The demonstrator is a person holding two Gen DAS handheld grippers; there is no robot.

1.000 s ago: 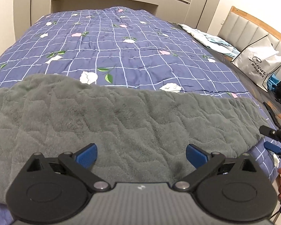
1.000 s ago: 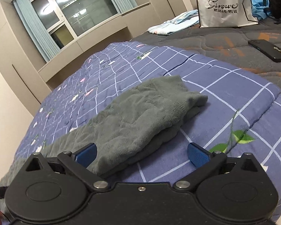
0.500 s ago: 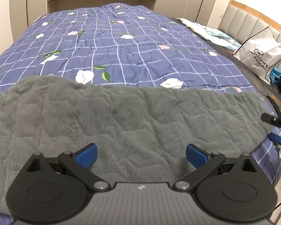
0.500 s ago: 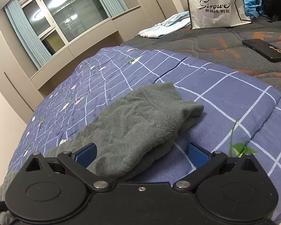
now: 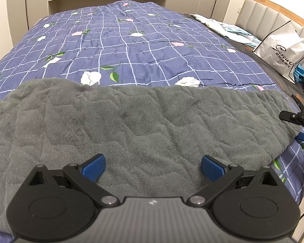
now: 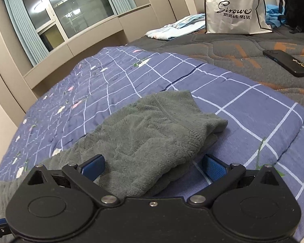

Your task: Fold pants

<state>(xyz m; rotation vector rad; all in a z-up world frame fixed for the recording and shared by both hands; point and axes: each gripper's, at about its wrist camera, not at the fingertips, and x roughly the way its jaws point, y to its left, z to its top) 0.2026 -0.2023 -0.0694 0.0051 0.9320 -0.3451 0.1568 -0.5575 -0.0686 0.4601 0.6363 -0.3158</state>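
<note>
On the checked floral quilt (image 5: 143, 46) lie thick grey fleece pants (image 5: 131, 125), soft and floppy; best pinched at the hem end (image 6: 192, 125). Left gripper (image 5: 153, 165) and right gripper (image 6: 153, 165) both gape wide, holding nothing.

Two low wrist views, shared pants (image 5: 143, 125)

Grey fleece pants (image 5: 143, 125) spread flat across a blue checked floral quilt (image 5: 131, 46), left gripper (image 5: 153, 167) above them with blue pads wide apart, right gripper (image 5: 300, 121) at the pants' right end, white shopping bag (image 5: 281, 52) by the headboard (image 5: 273, 18)
</note>
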